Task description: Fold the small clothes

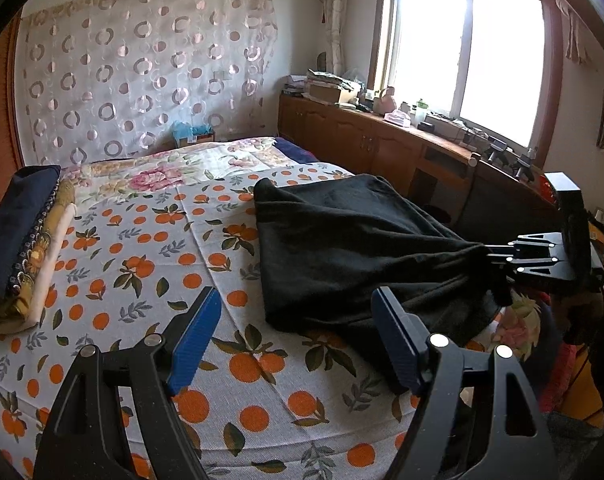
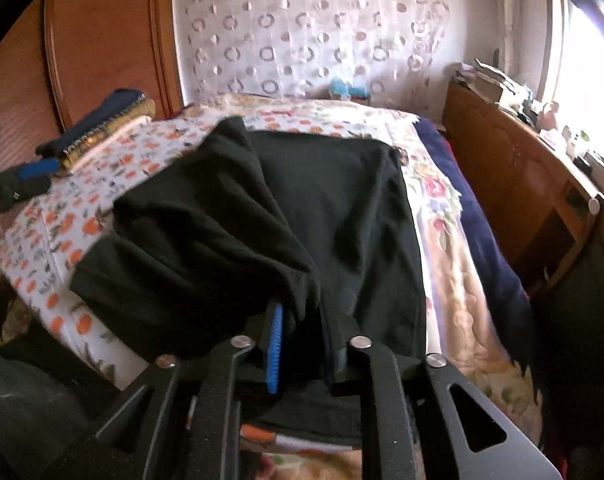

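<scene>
A black garment (image 1: 342, 248) lies spread on the orange-print bed sheet (image 1: 141, 248), right of the middle. Its near right corner is drawn up taut into my right gripper (image 1: 492, 258), which is shut on it at the bed's right edge. In the right wrist view the black garment (image 2: 261, 208) bunches up between the jaws of the right gripper (image 2: 302, 312), hiding the fingertips; one blue pad (image 2: 275, 348) shows. My left gripper (image 1: 297, 296) hovers open just above the sheet, at the garment's near left edge, with nothing held.
A stack of folded clothes (image 1: 21, 240) sits at the bed's left side. A floral quilt (image 2: 454, 264) and a dark blue blanket (image 2: 474, 200) run along the right side. A wooden cabinet (image 1: 362, 140) with clutter stands under the window.
</scene>
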`<move>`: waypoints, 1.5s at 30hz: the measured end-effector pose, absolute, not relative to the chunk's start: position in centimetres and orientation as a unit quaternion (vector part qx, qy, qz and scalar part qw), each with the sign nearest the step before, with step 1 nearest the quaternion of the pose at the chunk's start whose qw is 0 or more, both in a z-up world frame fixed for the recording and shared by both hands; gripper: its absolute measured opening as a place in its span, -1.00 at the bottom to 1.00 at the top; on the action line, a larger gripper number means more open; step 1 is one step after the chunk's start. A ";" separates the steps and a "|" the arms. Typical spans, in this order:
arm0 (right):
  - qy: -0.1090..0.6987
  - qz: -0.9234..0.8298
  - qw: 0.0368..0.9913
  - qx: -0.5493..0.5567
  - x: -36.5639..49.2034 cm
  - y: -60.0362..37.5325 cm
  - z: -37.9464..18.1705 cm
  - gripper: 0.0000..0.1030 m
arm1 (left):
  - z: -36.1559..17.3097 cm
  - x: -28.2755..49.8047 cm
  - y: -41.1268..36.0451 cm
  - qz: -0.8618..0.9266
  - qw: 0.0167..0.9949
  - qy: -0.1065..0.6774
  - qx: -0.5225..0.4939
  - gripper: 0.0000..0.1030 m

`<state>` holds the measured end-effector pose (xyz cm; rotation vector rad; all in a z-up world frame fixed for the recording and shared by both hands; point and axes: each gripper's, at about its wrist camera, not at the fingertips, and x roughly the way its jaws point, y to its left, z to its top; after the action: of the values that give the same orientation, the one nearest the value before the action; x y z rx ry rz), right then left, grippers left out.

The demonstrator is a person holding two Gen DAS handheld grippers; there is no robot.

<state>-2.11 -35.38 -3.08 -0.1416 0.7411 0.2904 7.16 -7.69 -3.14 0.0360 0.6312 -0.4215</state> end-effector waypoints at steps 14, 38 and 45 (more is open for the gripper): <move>0.304 0.170 0.935 -0.062 -1.1 -33.4 1.5 0.40 | -2.5 6.7 -6.6 -0.188 0.938 0.291 0.013 0.52; 0.395 0.344 0.823 -0.220 9.1 -14.3 -5.2 0.30 | -1.6 6.6 0.3 -0.125 0.954 0.273 -0.016 0.52; 0.392 0.328 0.832 -0.215 10.2 -14.9 -4.6 -0.82 | -2.1 6.5 -0.4 -0.134 0.951 0.278 -0.010 0.52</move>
<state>10.15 -14.92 -4.55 -0.4562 0.8305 0.6964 6.53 -0.37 -2.15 -0.0210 0.5660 -0.2728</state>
